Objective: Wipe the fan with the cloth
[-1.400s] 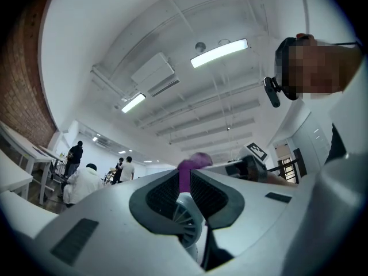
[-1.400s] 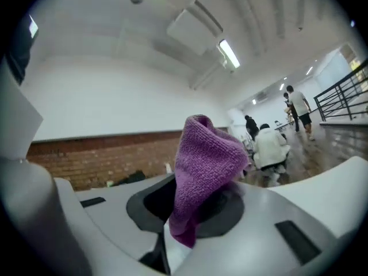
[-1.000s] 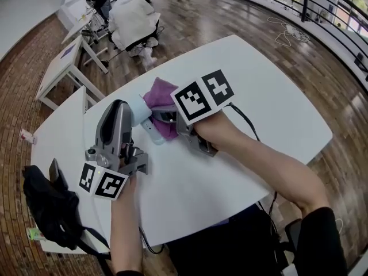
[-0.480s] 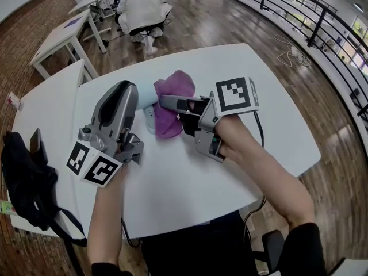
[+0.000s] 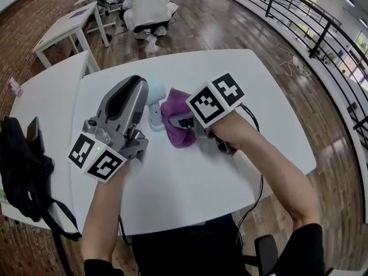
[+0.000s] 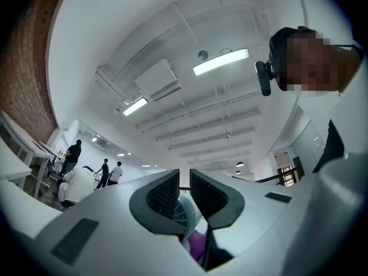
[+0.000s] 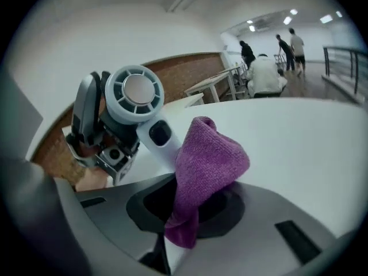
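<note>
A small white hand fan (image 5: 154,101) with a round pale head (image 7: 133,94) is upright over the white table (image 5: 270,96). My left gripper (image 5: 142,94) is shut on its lower part, and the fan's grille (image 6: 183,210) shows between the nearly closed jaws of the left gripper (image 6: 184,184). My right gripper (image 5: 183,123) is shut on a purple cloth (image 5: 177,124). In the right gripper view the cloth (image 7: 210,160) bunches up out of the right gripper (image 7: 192,207) and lies against the fan's handle (image 7: 161,137), below the head. The right fingertips are hidden by the cloth.
A black bag (image 5: 26,174) lies on the neighbouring table at the left. A black cable (image 5: 253,122) runs over the table by my right forearm. People sit at small tables (image 5: 63,30) at the back. A dark railing (image 5: 310,22) curves at the right.
My right gripper has tipped downward and lowered with the purple cloth, bringing it against the fan's handle. The left gripper and the fan have stayed put.
</note>
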`<state>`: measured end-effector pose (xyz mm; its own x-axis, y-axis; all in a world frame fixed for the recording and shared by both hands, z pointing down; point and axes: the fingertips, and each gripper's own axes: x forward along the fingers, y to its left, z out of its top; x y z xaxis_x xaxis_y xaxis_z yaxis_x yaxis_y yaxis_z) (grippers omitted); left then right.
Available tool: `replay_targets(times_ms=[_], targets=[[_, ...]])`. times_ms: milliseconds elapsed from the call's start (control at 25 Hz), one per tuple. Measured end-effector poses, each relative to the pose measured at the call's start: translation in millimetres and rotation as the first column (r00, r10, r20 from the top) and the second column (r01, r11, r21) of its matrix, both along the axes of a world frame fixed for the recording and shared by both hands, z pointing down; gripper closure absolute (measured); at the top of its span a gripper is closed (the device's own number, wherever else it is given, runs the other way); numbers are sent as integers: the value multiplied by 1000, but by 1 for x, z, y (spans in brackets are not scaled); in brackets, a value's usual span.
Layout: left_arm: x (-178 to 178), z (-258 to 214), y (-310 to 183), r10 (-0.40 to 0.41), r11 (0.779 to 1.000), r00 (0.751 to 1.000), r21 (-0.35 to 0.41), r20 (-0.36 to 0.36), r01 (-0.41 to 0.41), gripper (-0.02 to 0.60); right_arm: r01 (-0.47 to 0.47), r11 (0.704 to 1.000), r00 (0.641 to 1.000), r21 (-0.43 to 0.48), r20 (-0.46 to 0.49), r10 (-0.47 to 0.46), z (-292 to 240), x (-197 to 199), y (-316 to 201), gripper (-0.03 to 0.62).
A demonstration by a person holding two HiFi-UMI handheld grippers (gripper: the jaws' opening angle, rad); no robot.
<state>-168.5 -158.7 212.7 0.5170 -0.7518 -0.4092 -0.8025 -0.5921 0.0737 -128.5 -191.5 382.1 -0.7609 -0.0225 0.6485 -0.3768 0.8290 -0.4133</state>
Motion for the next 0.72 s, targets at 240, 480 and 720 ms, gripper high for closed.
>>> replay_targets(times_ms=[240,480,720], targets=[[-3,1,-1,4,1000,1000,0,3,-4,518,-162,986,946,33,290,145,-62,-12,-45,525],[-2,4,3,0,1000,1000,-8,1,1,518,-55,998,995,-9,79,55,-1,-32,-24,525],[-2,4,4,-1,1000,1000,-7,20,2,518,72,997,997,21,-36,-71,6,-5,3,525]])
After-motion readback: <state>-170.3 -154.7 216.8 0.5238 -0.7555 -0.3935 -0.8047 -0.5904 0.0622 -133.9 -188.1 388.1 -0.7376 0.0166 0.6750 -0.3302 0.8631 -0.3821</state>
